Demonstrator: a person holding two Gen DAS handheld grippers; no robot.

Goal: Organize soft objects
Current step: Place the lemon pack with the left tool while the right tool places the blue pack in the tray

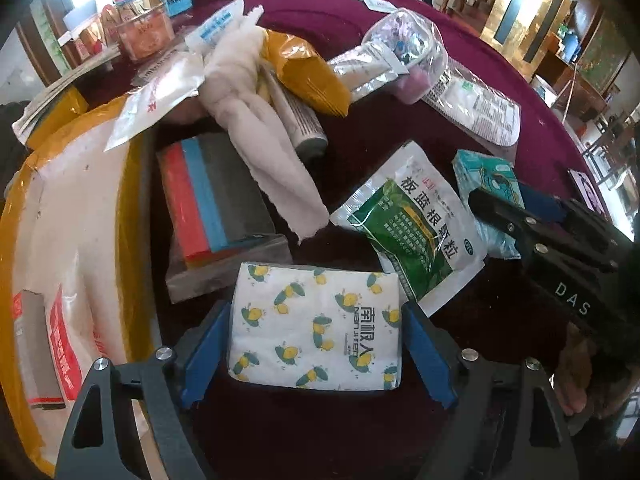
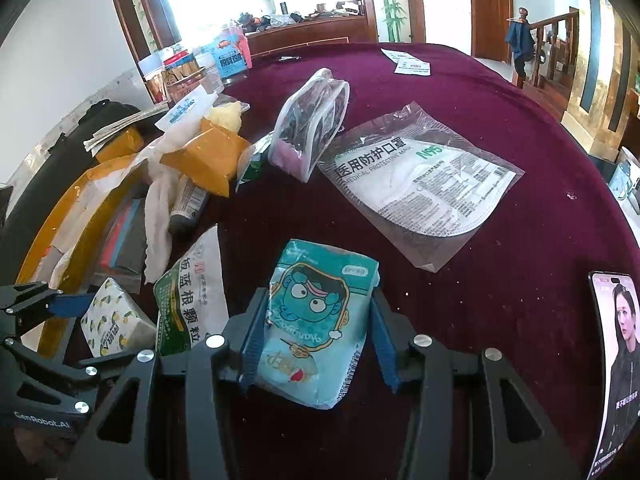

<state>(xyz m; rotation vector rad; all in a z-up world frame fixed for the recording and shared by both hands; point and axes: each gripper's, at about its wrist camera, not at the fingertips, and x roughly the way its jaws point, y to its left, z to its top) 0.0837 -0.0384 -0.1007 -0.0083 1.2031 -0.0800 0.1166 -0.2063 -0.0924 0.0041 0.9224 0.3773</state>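
1. L gripper [image 1: 316, 344]: jaws stand wide apart around the lemon-print tissue pack [image 1: 316, 330]. A thin gap is seen at each blue pad, so the pack is not clamped. No earlier pic given.
2. Lemon-print tissue pack: lies flat on the maroon tablecloth [image 1: 500, 92], between the L fingers, just in front of the green granule sachet [image 1: 416, 232]. In the right wrist view the pack [image 2: 114, 318] is seen at far left, beside the same sachet [image 2: 192, 300].
3. R gripper [image 2: 318, 332]: jaws partly apart, with the teal tissue pack [image 2: 320, 328] between them. Left pad appears to touch the pack; a gap is seen at the right pad. Whether the pack is clamped cannot be told.
4. Teal tissue pack: rests on the cloth, tilted slightly, cartoon face up. In the left wrist view it [image 1: 486, 184] sits under the R gripper tip.
5. N95 mask bag [image 2: 420, 184]: flat on the cloth, beyond the teal pack, well apart from both tools.
6. Clutter at left: white cloth [image 1: 260, 120], yellow pouch [image 1: 308, 76], stacked sponges [image 1: 212, 192] in a clear wrap, clear zip pouch [image 2: 312, 120].
7. Phone [image 2: 618, 360]: lies at right edge, screen lit.
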